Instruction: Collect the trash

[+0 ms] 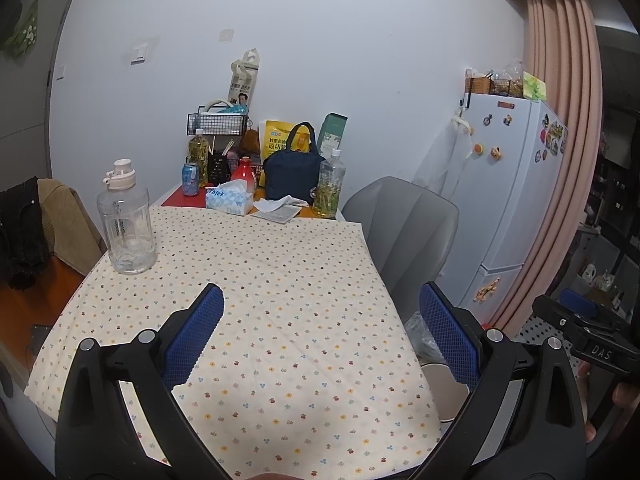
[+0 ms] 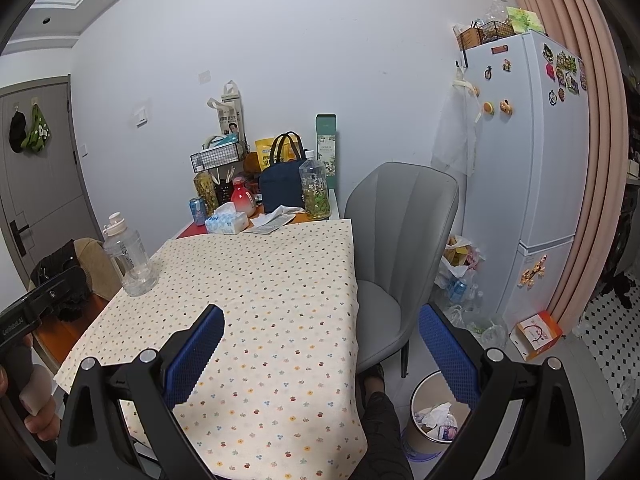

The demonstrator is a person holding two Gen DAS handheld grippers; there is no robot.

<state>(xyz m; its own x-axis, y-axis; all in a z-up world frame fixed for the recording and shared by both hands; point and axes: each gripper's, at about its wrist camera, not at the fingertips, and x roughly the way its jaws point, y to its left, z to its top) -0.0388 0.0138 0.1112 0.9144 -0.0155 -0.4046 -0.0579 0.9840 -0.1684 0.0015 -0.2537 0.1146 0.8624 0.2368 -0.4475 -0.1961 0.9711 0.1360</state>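
Note:
A crumpled white tissue lies on a paper sheet at the table's far end. A blue drink can stands to its left. On the floor right of the table sits a round trash bin holding crumpled paper and wrappers. My left gripper hovers open over the near part of the flowered tablecloth, with nothing between its blue pads. My right gripper is open and empty too, over the table's near right corner, with one finger above the bin.
A big clear water jug stands at the table's left edge. A tissue box, tea bottles, a navy bag and a wire rack crowd the far end. A grey chair, floor bags and a fridge are to the right.

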